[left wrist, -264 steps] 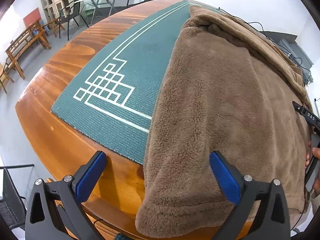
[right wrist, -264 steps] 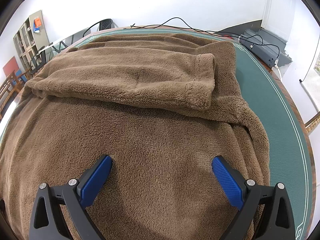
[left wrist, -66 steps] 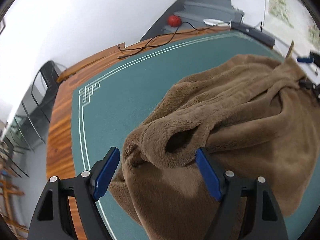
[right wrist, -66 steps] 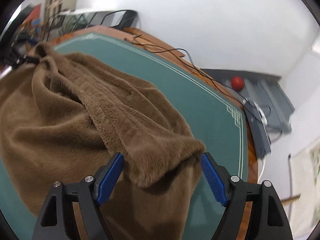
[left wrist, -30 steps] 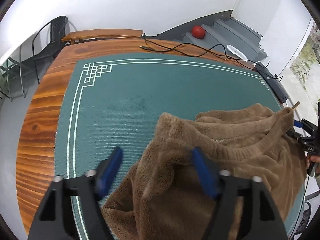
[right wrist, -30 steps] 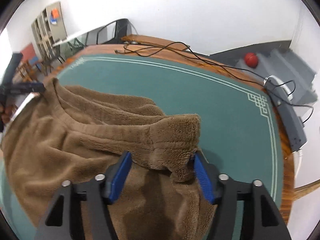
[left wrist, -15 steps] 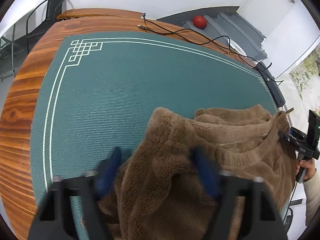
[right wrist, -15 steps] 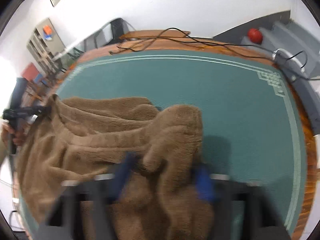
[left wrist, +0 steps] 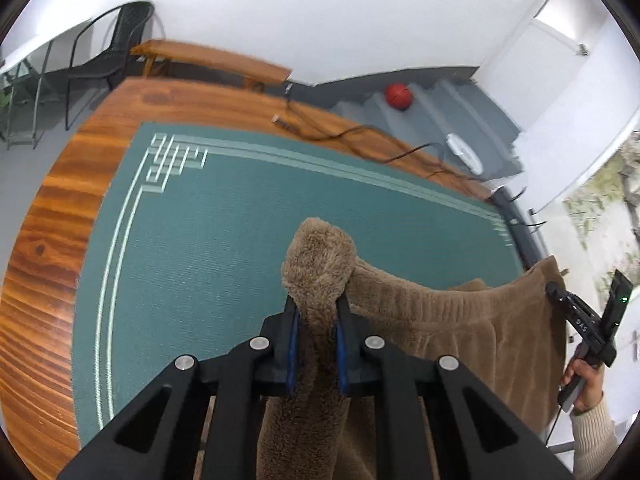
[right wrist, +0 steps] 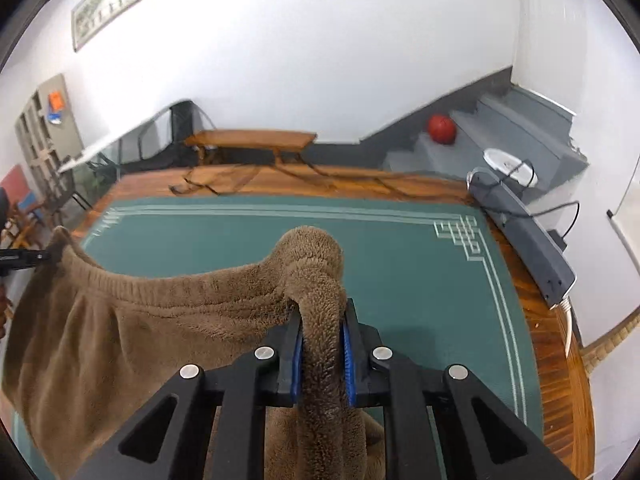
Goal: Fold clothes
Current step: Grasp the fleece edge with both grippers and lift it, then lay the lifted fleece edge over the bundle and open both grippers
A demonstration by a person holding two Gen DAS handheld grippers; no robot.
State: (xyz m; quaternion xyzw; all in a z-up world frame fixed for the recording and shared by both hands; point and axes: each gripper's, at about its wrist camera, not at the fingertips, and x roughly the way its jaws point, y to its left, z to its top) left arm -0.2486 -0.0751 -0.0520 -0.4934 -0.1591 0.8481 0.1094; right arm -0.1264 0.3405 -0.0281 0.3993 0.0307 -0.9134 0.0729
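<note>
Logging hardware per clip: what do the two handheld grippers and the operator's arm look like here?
The left gripper and right gripper match: black angular frames with triangular cutouts, silver round bolts, and blue ribbed pads. Seen side-on, the right gripper shows white lettering, a green light and a thin black cable. The operator's sleeve is cream knit.

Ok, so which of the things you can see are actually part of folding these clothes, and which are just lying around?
Part of the job:
- brown fleece garment, held up by its ribbed edge
- left tongs, shut on one end
- right tongs, shut on the other end
- green mat on the wooden table

Just lying about:
- black cables
- red ball on the grey steps
- wooden bench
- black chair
</note>
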